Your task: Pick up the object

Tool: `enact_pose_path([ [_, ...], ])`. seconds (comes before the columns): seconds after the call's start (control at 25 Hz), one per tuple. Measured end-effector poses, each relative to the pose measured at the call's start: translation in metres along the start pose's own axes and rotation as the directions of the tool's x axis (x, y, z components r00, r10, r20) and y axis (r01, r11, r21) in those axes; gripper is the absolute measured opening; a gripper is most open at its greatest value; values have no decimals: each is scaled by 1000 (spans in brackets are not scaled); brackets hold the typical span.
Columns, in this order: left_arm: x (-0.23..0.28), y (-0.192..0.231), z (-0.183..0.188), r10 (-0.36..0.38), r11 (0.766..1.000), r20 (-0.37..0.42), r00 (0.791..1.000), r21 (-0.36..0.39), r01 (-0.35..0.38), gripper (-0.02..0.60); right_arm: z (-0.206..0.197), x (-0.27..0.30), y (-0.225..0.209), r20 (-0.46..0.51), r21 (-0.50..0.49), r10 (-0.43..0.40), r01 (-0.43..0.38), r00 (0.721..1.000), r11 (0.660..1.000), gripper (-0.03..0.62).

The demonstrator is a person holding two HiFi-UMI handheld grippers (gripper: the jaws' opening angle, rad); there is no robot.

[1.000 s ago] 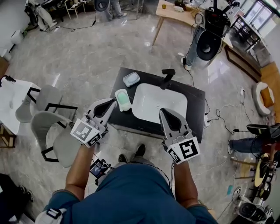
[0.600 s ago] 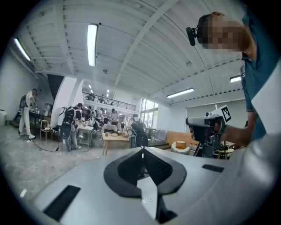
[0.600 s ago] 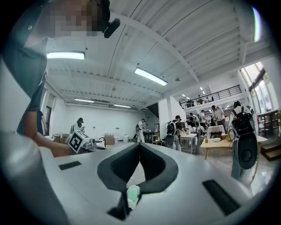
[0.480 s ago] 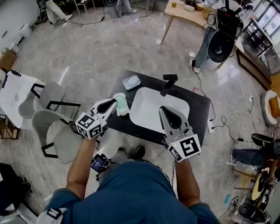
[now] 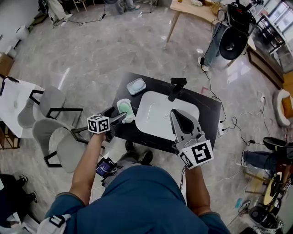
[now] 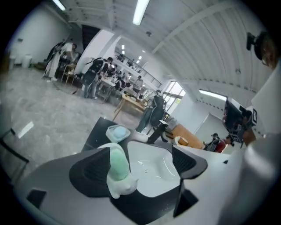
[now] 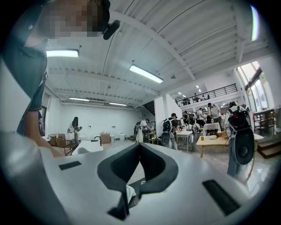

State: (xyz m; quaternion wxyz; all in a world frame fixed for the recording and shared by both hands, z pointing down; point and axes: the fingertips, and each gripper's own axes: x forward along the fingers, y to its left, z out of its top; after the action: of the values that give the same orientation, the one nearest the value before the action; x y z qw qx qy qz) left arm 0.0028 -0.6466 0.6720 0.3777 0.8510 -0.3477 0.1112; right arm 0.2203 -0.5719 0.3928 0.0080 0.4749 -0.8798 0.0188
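Note:
A white bottle with a mint-green front point(image 5: 123, 109) lies on the black counter point(image 5: 207, 104), left of the white sink basin point(image 5: 160, 114). My left gripper point(image 5: 120, 117) is turned on its side at the bottle's near end, and its jaws are opening. In the left gripper view the bottle point(image 6: 117, 169) lies between the spread jaws, close against the left one, with my left gripper point(image 6: 140, 150) not pressing on it. My right gripper point(image 5: 176, 114) hovers shut over the basin's near side; in its own view my right gripper point(image 7: 139, 146) has its tips together with nothing held.
A clear soap dish point(image 5: 136, 85) with a blue bar sits at the counter's far left corner. A black faucet point(image 5: 176, 87) stands behind the basin. Two grey chairs point(image 5: 51, 103) stand left of the counter. A wooden table point(image 5: 192, 10) and a black machine point(image 5: 231, 39) stand beyond.
My left gripper has swung forward and rolled on its side up to the bottle, and its jaws have parted around it. The right gripper has barely moved.

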Motion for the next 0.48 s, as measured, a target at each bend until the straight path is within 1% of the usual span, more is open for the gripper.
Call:
enact_pose_path([
  [0.04, 6, 12, -7, -4, 997, -7, 1000, -76, 3, 431, -1, 3, -1, -6, -3, -4, 4, 1000, 1000, 14],
  [0.08, 11, 23, -14, -10, 988, -6, 1000, -156, 9, 439, -3, 5, -3, -12, -3, -10, 10, 1000, 1000, 14],
  [0.12, 16, 32, -19, -14, 973, 0, 1000, -229, 14, 442, -4, 8, -5, -16, -1, -17, 17, 1000, 1000, 14],
  [0.16, 21, 41, -23, -14, 958, 3, 1000, -286, 14, 442, -5, 11, -6, -19, 2, -22, 22, 1000, 1000, 14],
  [0.2, 25, 49, -28, -10, 946, -1, 1000, -324, 9, 446, -6, 14, -7, -22, 4, -25, 25, 999, 1000, 13],
  [0.28, 32, 61, -37, -3, 935, -26, 1000, -355, -7, 453, -7, 19, -6, -30, 8, -27, 27, 999, 1000, 14],
  [0.36, 39, 68, -43, -3, 933, -53, 999, -359, -16, 454, -8, 24, -5, -36, 11, -27, 27, 999, 1000, 14],
  [0.48, 48, 76, -47, -14, 931, -73, 997, -365, -14, 454, -9, 35, -5, -41, 14, -28, 29, 999, 999, 14],
])
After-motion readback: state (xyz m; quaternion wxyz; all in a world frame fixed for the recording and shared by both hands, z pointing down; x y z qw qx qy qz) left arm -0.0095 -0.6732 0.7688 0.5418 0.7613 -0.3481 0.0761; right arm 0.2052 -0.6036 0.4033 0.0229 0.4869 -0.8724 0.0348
